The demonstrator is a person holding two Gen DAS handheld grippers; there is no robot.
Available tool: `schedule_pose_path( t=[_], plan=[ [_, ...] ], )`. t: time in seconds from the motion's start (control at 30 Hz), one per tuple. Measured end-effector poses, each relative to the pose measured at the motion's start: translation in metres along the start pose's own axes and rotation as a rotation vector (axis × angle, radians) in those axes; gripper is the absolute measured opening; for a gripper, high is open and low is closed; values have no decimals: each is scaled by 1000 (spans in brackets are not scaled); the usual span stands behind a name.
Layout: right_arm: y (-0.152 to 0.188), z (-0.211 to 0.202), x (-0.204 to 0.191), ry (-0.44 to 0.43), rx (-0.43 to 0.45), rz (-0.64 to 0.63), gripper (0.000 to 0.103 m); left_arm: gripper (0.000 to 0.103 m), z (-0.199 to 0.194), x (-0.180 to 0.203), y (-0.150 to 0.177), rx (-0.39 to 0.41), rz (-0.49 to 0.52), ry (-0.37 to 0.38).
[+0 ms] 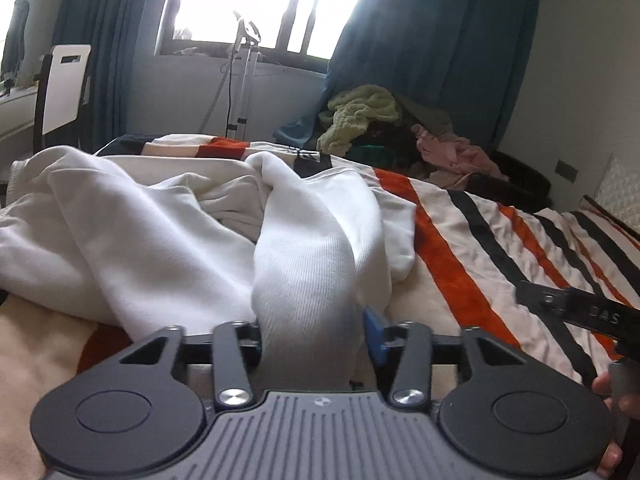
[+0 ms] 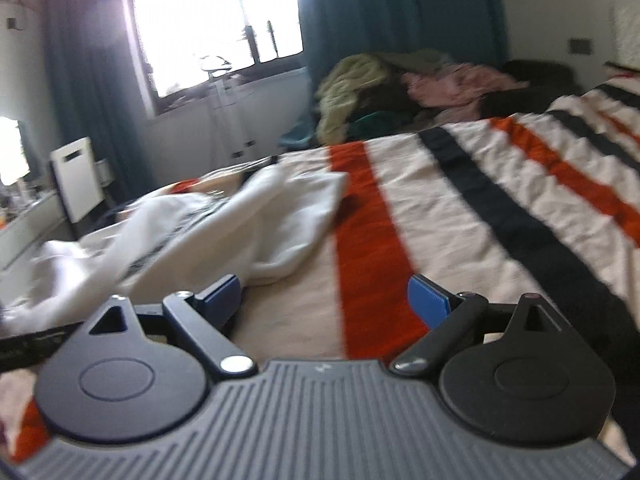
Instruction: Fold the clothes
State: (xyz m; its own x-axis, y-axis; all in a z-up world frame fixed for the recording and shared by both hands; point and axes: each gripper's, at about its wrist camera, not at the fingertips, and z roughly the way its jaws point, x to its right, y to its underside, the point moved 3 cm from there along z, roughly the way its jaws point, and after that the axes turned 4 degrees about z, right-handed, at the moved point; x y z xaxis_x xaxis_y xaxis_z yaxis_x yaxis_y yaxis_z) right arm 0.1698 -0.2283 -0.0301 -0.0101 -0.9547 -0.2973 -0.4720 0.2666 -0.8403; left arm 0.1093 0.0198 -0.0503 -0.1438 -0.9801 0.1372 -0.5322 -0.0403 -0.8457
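While the striped blanket covers the whole bed, a white sweatshirt lies rumpled across its near end — a heap of clothes sits by the far curtain. The left gripper pinches a ribbed fold of the sweatshirt; the right gripper hangs spread and empty over an orange stripe.

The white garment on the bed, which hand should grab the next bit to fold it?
Right, probably. The left tongs are already shut on the white garment, so they are busy. The right tongs are open and hold nothing, over the blanket just beside the cloth.
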Motion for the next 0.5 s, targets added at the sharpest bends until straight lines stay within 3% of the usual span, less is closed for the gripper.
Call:
schedule_pose_path(
  t=[0.1, 0.13, 0.17, 0.27, 0.5],
  plan=[
    [-16, 22, -26, -73, -45, -4, 92, 70, -12, -9, -4, 11, -30, -13],
    [-22, 29, -34, -98, -60, -6, 92, 81, -14, -13, -5, 21, -44, -15],
    [-27, 36, -43, -122, -75, -7, 92, 84, -15, -18, -8, 39, -62, -11],
    [-44, 57, -69, -196, -120, -12, 91, 85, -10, -40, -13, 70, -121, -29],
    [-54, 176, -131, -117, -232, -95, 91, 85, 26, -84, -20, 79, -220, -100]
  ],
)
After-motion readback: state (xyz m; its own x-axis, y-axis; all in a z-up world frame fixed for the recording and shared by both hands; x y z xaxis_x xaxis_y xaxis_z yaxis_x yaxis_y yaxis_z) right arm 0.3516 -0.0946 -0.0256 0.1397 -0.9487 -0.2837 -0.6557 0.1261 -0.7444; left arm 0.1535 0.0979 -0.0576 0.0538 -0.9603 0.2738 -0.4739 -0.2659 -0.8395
